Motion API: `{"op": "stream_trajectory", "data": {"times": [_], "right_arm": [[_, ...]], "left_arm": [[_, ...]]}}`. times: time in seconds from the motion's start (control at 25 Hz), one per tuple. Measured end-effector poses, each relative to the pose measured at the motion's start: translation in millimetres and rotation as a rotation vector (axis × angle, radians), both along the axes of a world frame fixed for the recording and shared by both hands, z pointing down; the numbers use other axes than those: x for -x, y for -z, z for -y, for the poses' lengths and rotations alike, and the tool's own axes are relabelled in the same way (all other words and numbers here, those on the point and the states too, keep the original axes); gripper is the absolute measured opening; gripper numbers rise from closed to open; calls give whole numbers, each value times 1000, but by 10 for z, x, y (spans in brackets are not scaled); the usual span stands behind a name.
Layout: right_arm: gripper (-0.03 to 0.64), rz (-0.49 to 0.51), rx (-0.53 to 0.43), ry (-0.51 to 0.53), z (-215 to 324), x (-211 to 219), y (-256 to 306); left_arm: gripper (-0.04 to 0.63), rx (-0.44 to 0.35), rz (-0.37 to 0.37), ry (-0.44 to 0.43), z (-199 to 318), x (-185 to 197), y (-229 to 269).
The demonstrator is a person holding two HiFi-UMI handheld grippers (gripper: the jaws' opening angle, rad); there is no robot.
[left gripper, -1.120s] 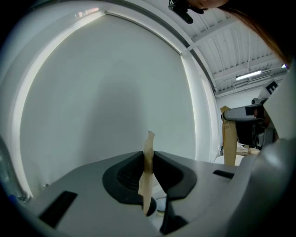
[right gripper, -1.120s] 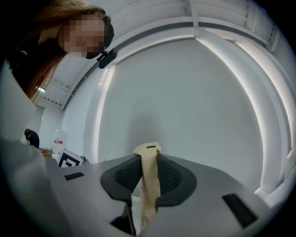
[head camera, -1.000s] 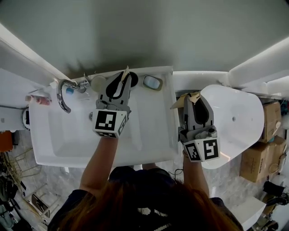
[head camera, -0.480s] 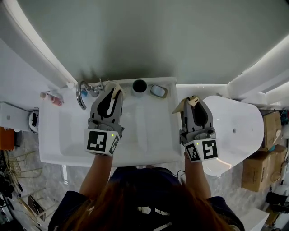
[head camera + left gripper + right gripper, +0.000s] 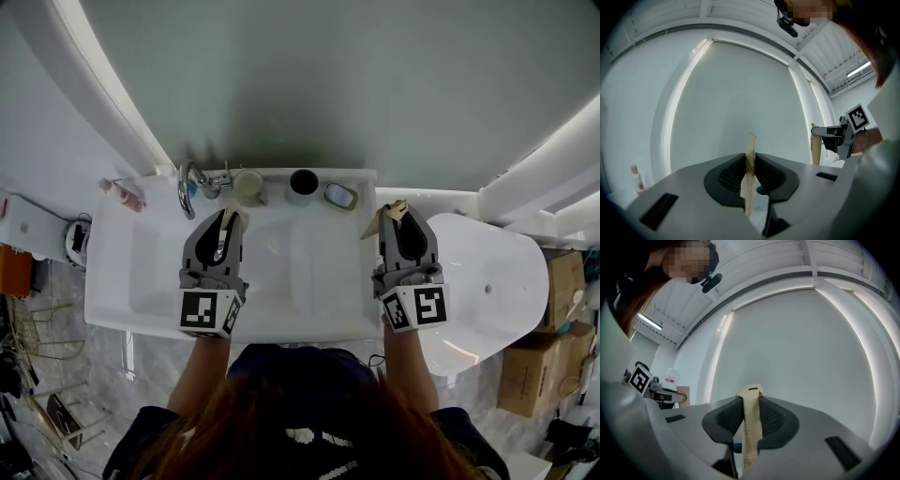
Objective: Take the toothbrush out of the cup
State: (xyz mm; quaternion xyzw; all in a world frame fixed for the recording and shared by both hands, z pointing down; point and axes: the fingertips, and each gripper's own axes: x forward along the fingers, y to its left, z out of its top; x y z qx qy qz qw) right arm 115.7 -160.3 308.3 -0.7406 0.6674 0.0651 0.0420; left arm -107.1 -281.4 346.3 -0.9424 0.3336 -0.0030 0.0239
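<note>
Two cups stand on the back ledge of the white sink: a beige cup and a dark cup. I cannot make out a toothbrush in either one. My left gripper hangs over the basin just in front of the beige cup, its tape-wrapped fingertips pressed together with nothing held. My right gripper is at the sink's right edge, level with the soap dish, also shut and holding nothing. Both gripper views look at a plain pale wall, with no cup in sight.
A chrome faucet curves over the sink's back left corner, and a pink bottle lies left of it. A white rounded fixture stands right of the sink. Cardboard boxes sit at the far right.
My left gripper has drawn back from between the cups on the ledge to over the basin, toward the person and leftward. The right gripper stays by the sink's right edge. Both stay shut.
</note>
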Motion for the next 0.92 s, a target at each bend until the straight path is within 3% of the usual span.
{"op": "stream_trajectory", "data": {"times": [0.92], "right_arm": [[94, -6, -14, 24, -12, 86, 68]], "left_arm": [[72, -15, -16, 44, -70, 203, 58]]}}
